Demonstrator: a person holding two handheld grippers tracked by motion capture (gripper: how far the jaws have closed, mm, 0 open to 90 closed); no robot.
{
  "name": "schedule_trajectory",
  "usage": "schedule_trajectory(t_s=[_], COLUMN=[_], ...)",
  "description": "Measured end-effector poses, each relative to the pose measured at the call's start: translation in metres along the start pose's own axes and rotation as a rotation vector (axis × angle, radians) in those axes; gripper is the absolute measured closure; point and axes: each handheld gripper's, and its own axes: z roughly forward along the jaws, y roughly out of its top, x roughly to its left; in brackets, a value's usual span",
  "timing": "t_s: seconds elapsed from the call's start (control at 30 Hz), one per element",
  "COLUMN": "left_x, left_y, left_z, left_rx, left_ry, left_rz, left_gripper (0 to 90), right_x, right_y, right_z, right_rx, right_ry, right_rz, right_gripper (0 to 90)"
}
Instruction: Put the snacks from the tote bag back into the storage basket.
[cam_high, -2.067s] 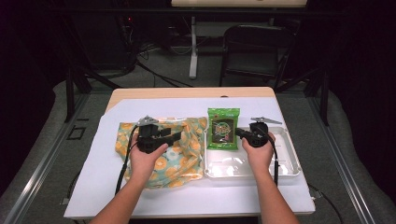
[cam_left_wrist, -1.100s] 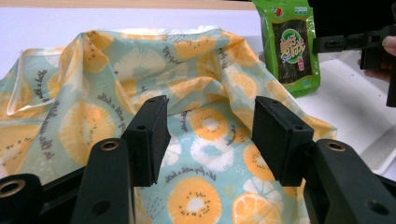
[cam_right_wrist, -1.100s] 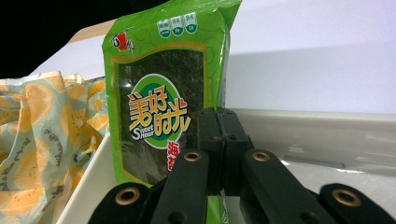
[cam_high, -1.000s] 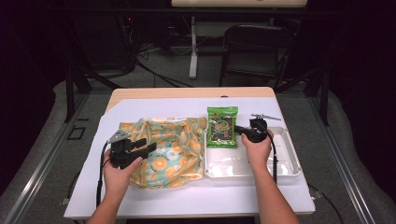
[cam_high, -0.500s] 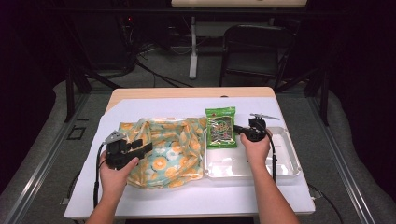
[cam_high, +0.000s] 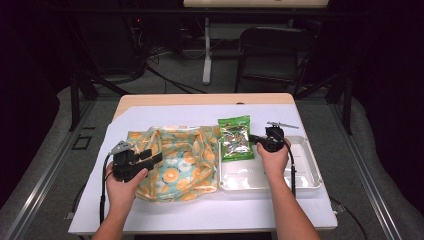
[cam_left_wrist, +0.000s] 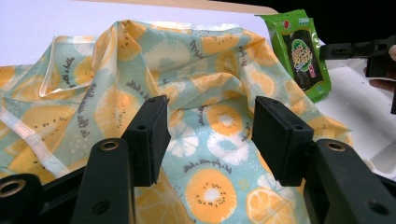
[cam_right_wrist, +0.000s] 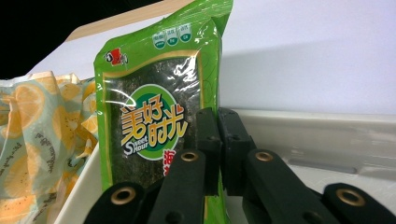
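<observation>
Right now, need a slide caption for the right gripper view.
Right gripper pinching the edge of a green snack packet above the white tray, fruit-print bag alongside.

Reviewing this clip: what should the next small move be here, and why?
Probably the right gripper carries the green snack packet leftward over the fruit-print bag: its jaws pinch the packet's edge at the white tray, while the left gripper hovers open over the bag.

High view overhead, gripper views close, sharing snack packet
</observation>
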Motion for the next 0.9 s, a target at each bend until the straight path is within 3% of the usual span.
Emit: schedule_trajectory(t_s=[0.4,0.9], left_x=[0.0028,0.0047], left_y=[-0.0006,-0.0008], left_z=[-0.0012,-0.0017], left_rx=[-0.001,-0.003], left_ry=[0.002,0.010], left_rz=[-0.012,-0.006], left_gripper=[46.0,46.0], right_x=[0.0019,0.0045], right_y=[-0.0006,0.0003], right_z=[0.0013,-0.0002], right_rx=[-0.013,-0.042], right_ry=[-0.010,-0.028], right_rz=[-0.008,-0.023], right_gripper=[64.8,53.5])
